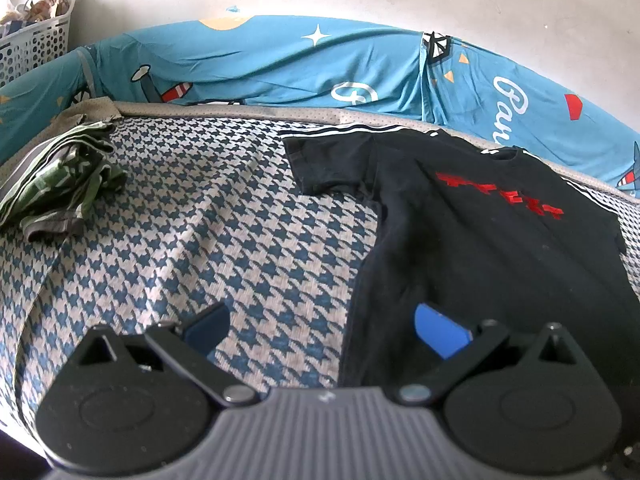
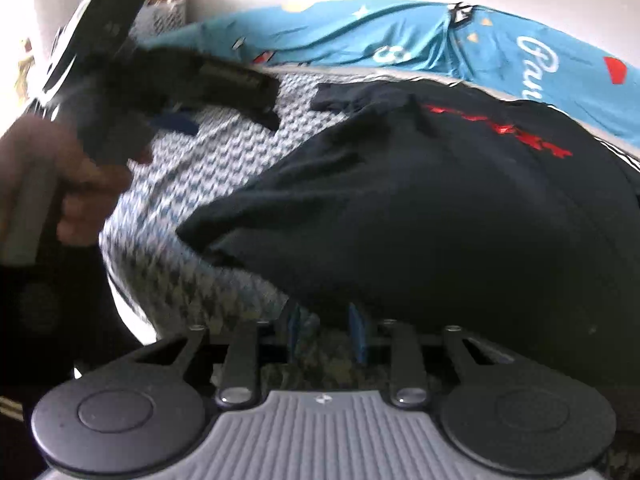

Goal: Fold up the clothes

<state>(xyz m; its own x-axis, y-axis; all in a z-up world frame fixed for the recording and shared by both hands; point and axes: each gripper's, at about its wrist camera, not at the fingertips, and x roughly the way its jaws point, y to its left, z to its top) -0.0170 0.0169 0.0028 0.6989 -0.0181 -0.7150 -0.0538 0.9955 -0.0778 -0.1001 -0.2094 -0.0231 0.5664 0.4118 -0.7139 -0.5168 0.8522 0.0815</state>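
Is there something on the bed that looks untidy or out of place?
Yes. A green patterned garment lies crumpled in a heap at the far left of the houndstooth sheet, not folded. The black T-shirt lies mostly flat, but in the right wrist view its lower left corner is bunched and lifted.

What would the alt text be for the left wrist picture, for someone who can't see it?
A black T-shirt with red lettering lies spread on a houndstooth-patterned bed, seen past the left gripper, whose jaws stand wide open above the shirt's edge. A crumpled green garment sits at far left, with a blue printed sheet and a white basket behind.
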